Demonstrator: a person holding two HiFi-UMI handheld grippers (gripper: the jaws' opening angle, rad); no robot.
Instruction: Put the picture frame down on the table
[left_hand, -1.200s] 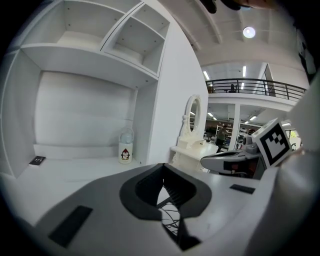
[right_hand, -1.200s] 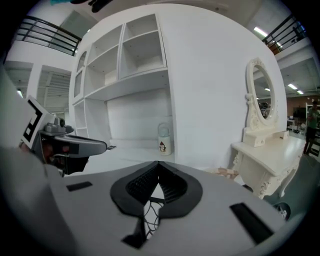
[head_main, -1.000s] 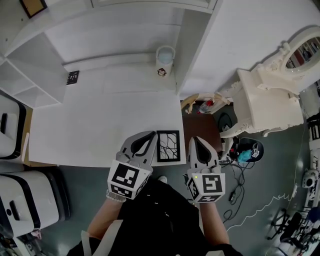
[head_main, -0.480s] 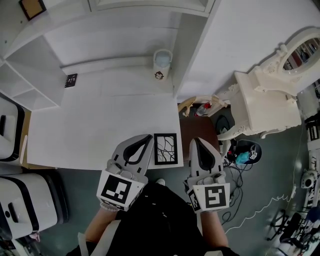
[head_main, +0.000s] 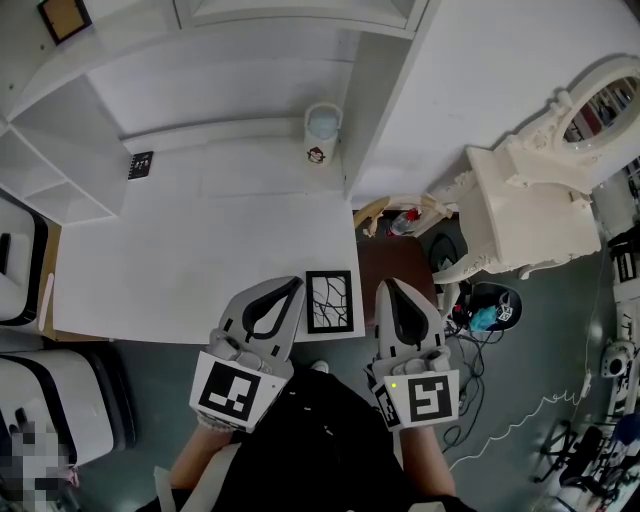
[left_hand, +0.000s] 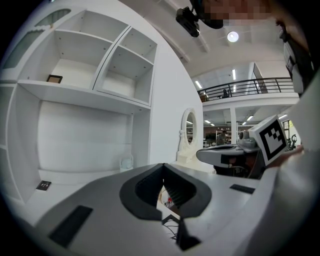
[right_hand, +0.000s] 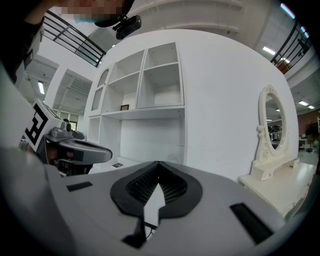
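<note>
A white rectangular tabletop (head_main: 180, 250) runs ahead of both tools. The left tool (head_main: 287, 288) and the right tool (head_main: 393, 290) are each clenched on nothing, tips meeting, near the tabletop's front edge. Between them, just right of the left tool's tip, a small black-bordered picture frame with a branching line drawing (head_main: 329, 302) lies flat on the tabletop, touching neither tool. The task looks complete. The frame is probably light and stiff, its front possibly fragile glass. Lying flat, it offers little to pinch, so the black border at one edge seems the best hold.
</note>
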